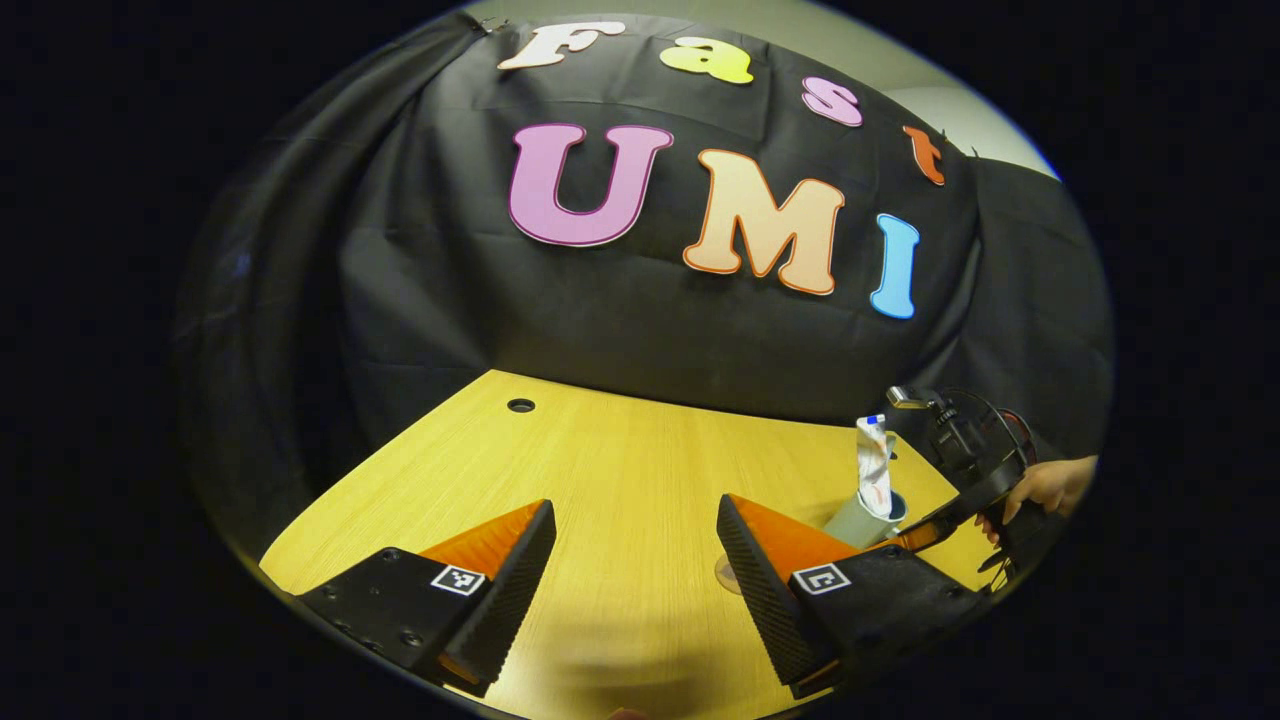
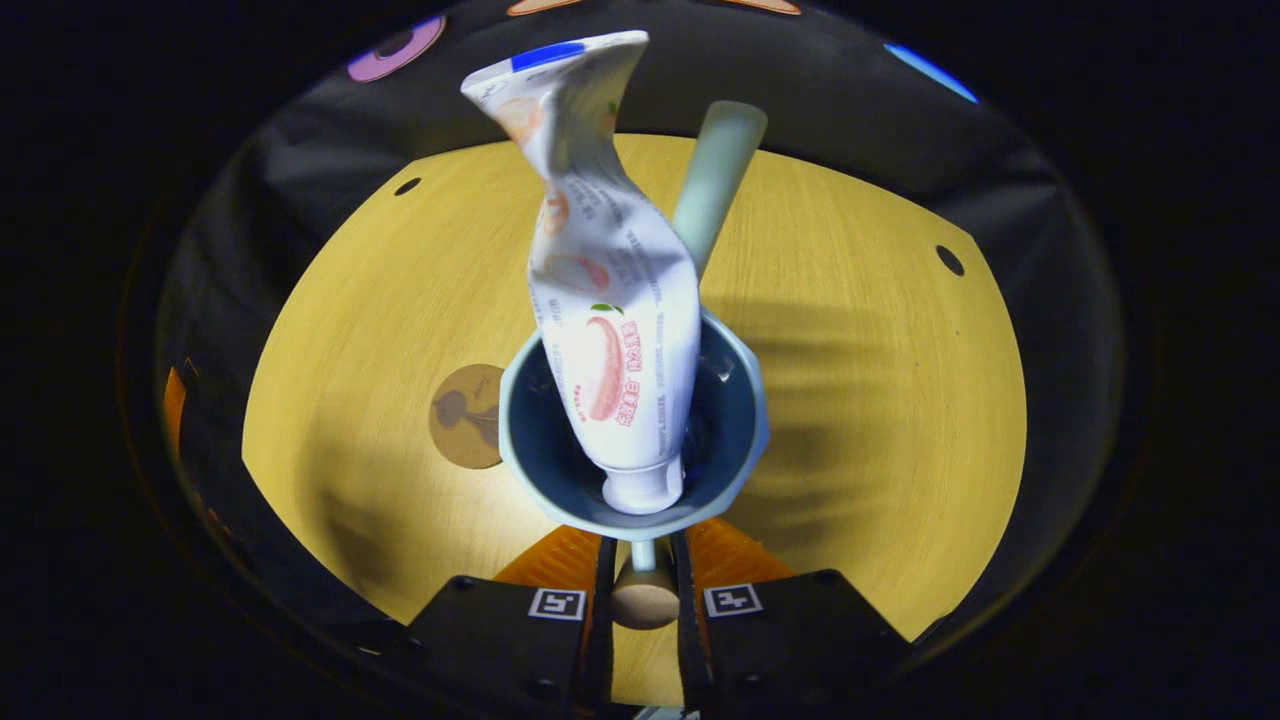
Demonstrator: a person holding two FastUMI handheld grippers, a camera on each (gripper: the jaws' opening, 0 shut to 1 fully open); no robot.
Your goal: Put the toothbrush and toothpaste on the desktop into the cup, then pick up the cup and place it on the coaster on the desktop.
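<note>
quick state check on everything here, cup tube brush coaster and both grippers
cup: upright, gripped by its handle
toothpaste: in the cup, cap down
toothbrush: in the cup, behind the tube
coaster: bare, left of the cup
right gripper: shut on the handle
left gripper: open, holding nothing

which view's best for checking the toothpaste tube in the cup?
Right gripper view: the white crumpled toothpaste tube stands cap-down in the grey-blue cup, close and central, beside the pale green toothbrush handle. Left gripper view shows the tube small, far right.
</note>
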